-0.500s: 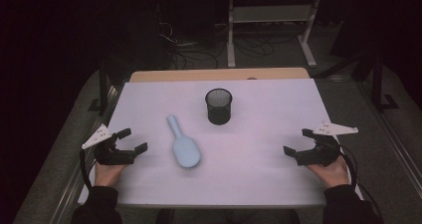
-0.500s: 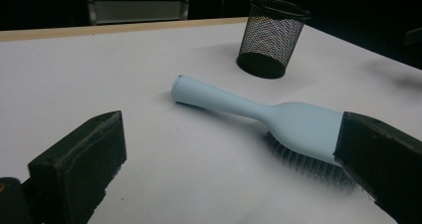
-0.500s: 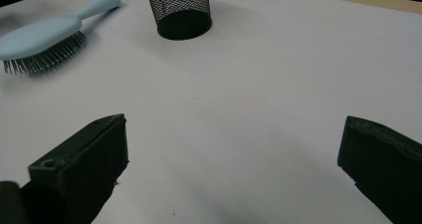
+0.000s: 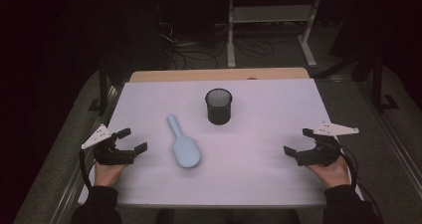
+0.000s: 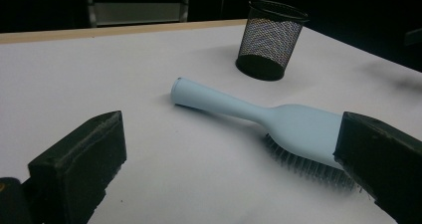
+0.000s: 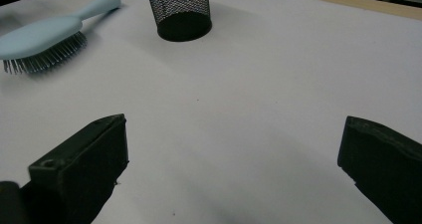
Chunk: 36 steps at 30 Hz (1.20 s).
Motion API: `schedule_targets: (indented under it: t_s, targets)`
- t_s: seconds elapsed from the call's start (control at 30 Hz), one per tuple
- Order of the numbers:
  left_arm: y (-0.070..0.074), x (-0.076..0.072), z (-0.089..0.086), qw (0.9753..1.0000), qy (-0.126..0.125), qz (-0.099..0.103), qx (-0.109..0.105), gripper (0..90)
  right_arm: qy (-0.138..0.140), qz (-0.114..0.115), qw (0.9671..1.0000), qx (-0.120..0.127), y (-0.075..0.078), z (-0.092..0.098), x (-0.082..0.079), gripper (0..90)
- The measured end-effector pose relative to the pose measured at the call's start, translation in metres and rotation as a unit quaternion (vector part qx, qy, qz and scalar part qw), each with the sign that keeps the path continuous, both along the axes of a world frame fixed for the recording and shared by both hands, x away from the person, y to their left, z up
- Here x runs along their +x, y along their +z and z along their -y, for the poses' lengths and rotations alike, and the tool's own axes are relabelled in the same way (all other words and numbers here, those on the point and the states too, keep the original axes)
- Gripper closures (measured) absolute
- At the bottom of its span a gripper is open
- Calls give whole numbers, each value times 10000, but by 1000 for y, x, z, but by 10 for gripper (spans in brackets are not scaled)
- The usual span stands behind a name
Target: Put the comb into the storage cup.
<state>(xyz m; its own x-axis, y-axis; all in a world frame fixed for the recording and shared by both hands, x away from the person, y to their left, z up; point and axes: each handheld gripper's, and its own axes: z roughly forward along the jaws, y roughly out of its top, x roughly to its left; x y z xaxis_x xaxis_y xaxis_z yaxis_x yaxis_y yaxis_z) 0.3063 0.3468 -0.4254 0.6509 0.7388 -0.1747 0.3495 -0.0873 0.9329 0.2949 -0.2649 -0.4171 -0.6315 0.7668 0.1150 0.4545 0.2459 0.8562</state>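
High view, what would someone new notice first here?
Likely the light blue hairbrush lying bristles down left of the table's middle, handle pointing toward the far edge. Behind it to the right stands a black mesh cup, upright. The left gripper and right gripper rest open near the side edges.

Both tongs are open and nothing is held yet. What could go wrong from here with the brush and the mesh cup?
The hairbrush lies bristles down, so the left tongs would probably have to pinch its smooth, tapering handle, which might slip or twist. The mesh cup stands upright and unheld, and looks light; a long brush dropped in off-centre could tip it. The right tongs are open and well away from it.
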Motion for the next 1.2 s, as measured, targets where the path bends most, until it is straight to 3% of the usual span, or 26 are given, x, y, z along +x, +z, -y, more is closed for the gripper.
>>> schedule_targets:
  t_s: [0.6, 0.83, 0.97, 1.2]
  targets:
    - [8, -2, 4, 10000, -18, -43, 68, 0, 3, 60, 10000, -5, 3, -1, -3, 0]
    - [20, -1, 8, 9999, -15, 22, 147, 0, -6, 53, 10000, -17, 3, -1, -3, 0]
    - [29, 1, 10, 9999, -95, 69, -63, 0, -4, 40, 10000, -38, 2, -1, -3, 0]
    - [44, 5, 18, 9995, -237, 145, 173, 1, -5, 12, 10000, -43, 2, -1, -3, 0]
